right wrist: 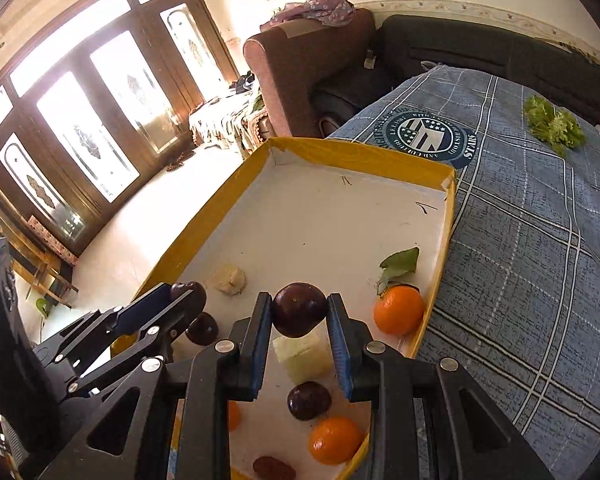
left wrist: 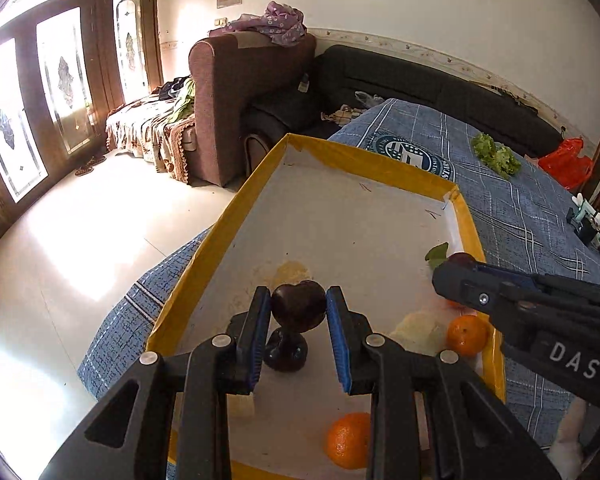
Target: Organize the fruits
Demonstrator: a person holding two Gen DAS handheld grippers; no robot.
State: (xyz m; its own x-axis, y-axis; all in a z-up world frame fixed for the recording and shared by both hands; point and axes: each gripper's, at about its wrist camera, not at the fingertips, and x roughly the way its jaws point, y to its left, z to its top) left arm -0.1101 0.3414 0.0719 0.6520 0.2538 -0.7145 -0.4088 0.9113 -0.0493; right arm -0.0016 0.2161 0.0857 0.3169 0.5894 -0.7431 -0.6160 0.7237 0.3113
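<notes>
Left gripper [left wrist: 298, 307] gripping plum [left wrist: 298, 306] | right gripper [right wrist: 299, 314] gripping plum [right wrist: 299, 309] | lowering gently into tray [left wrist: 374, 162], avoiding oranges [right wrist: 398, 308]

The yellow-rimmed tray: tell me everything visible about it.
The tray is a shallow rectangular box, apparently cardboard, with yellow-taped walls and a white, stained floor with small pen marks. It lies flat on the blue plaid cloth, its left side near the cloth's edge above the floor. Inside lie oranges, dark plums, pale fruit chunks and a leaf. Both hand-held grippers hold plums above it; neither visibly touches it.
</notes>
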